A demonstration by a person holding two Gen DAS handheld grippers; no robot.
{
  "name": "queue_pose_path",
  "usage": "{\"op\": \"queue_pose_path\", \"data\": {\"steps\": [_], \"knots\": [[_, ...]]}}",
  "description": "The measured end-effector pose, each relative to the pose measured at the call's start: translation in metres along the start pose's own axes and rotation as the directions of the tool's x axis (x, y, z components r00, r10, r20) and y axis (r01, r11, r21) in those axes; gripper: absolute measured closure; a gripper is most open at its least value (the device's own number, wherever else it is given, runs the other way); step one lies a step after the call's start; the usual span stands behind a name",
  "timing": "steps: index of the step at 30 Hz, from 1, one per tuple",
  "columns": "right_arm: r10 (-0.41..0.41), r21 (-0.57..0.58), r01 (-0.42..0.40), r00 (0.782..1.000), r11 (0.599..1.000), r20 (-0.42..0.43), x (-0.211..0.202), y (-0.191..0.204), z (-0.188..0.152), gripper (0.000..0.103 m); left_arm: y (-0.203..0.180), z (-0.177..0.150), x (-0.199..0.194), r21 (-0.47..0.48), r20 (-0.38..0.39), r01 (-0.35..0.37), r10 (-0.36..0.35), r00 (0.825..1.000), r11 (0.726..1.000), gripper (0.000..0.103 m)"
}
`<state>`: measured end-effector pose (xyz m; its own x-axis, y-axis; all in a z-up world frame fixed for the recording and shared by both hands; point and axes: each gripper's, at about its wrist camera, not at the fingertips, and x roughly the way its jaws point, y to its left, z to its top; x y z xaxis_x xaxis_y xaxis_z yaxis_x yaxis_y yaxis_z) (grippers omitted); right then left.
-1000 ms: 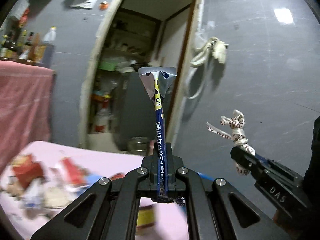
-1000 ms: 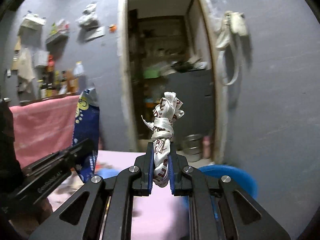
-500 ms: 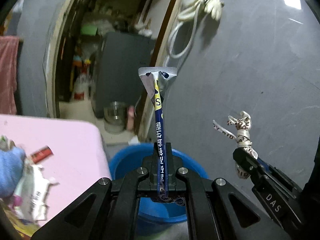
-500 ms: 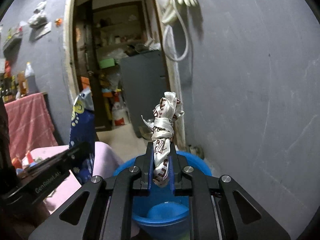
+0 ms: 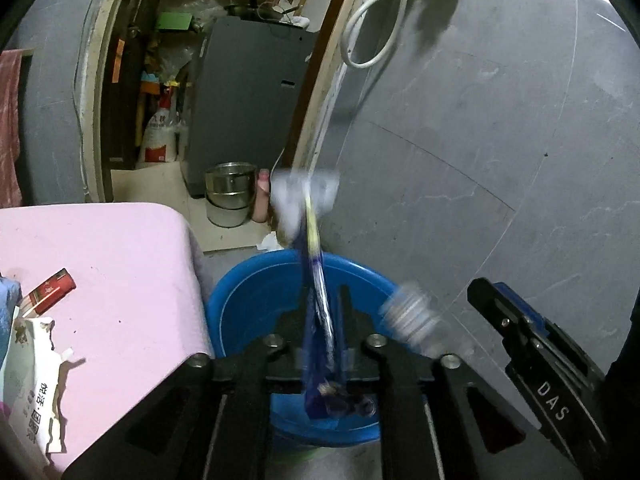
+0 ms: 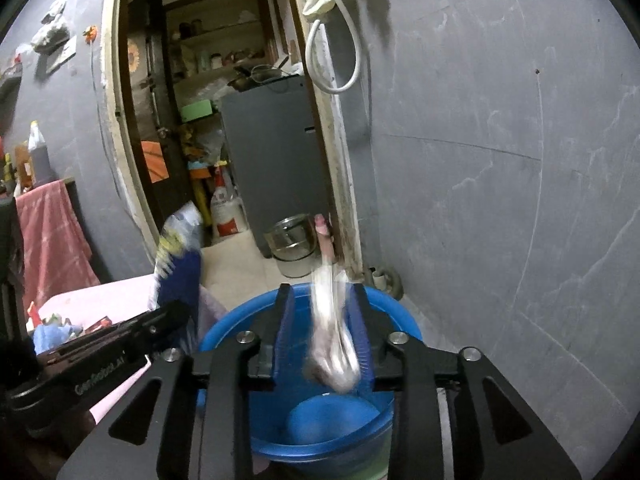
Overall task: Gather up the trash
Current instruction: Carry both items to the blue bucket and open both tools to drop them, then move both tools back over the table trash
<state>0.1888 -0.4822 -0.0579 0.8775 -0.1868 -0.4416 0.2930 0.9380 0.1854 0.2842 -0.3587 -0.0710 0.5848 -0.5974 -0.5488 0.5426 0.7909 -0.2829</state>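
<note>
A blue plastic bin (image 5: 248, 300) (image 6: 386, 316) stands on the floor beside the pink table, right under both grippers. My left gripper (image 5: 320, 308) has its jaws opening. A dark blue snack wrapper (image 5: 318, 332) (image 6: 180, 264) hangs blurred between them, slipping down toward the bin. My right gripper (image 6: 320, 298) also has its jaws opening, and its blue pads (image 6: 282, 320) stand apart. A knotted white and brown wrapper (image 6: 332, 340) (image 5: 408, 316) drops blurred through the gap. Each gripper shows in the other's view: the right gripper (image 5: 496, 312) and the left gripper (image 6: 160, 322).
The pink table (image 5: 120, 264) at the left holds a red packet (image 5: 48, 292), a torn white packet (image 5: 32, 392) and more litter. A metal pot (image 5: 230, 196) sits on the floor by the doorway. A grey wall (image 5: 500, 140) closes off the right.
Both grippers swung from over the table to over the blue bin and sank. Both were shut on their wrappers; now the jaws have parted and the wrappers slide down.
</note>
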Motion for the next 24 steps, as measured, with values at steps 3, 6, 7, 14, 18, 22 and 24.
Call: {"op": "queue_pose_path", "data": {"steps": [3,6,7,14,18,22,24], "knots": [[-0.008,0.005,0.008,1.000,1.000,0.005,-0.002,-0.002,0.001,0.075,0.001,0.001,-0.005,-0.012,0.009,0.004,-0.004,1.000,1.000,0.077],[-0.017,0.011,0.017,1.000,1.000,0.019,-0.006,-0.004,0.005,0.075,0.002,0.004,-0.012,-0.023,0.020,0.000,0.001,1.000,1.000,0.075],[-0.019,0.011,0.019,0.999,1.000,0.026,-0.008,-0.005,0.006,0.075,0.002,0.006,-0.017,-0.024,0.031,-0.002,0.003,1.000,1.000,0.073],[-0.022,-0.001,0.022,0.995,1.000,0.094,-0.038,0.001,0.020,0.054,0.007,0.020,-0.067,-0.057,0.145,-0.026,0.034,0.989,0.998,0.041],[-0.007,-0.009,0.008,0.990,1.000,0.138,-0.060,0.014,0.030,0.033,0.015,0.029,-0.106,-0.055,0.211,-0.065,0.075,0.975,0.996,0.020],[0.027,-0.004,-0.027,0.982,1.000,0.187,-0.081,0.031,0.037,0.020,0.030,0.033,-0.144,-0.055,0.263,-0.118,0.129,0.956,0.991,0.007],[0.051,-0.003,-0.051,0.977,0.999,0.205,-0.091,0.045,0.041,0.013,0.040,0.031,-0.165,-0.057,0.284,-0.141,0.152,0.947,0.988,0.007]]}}
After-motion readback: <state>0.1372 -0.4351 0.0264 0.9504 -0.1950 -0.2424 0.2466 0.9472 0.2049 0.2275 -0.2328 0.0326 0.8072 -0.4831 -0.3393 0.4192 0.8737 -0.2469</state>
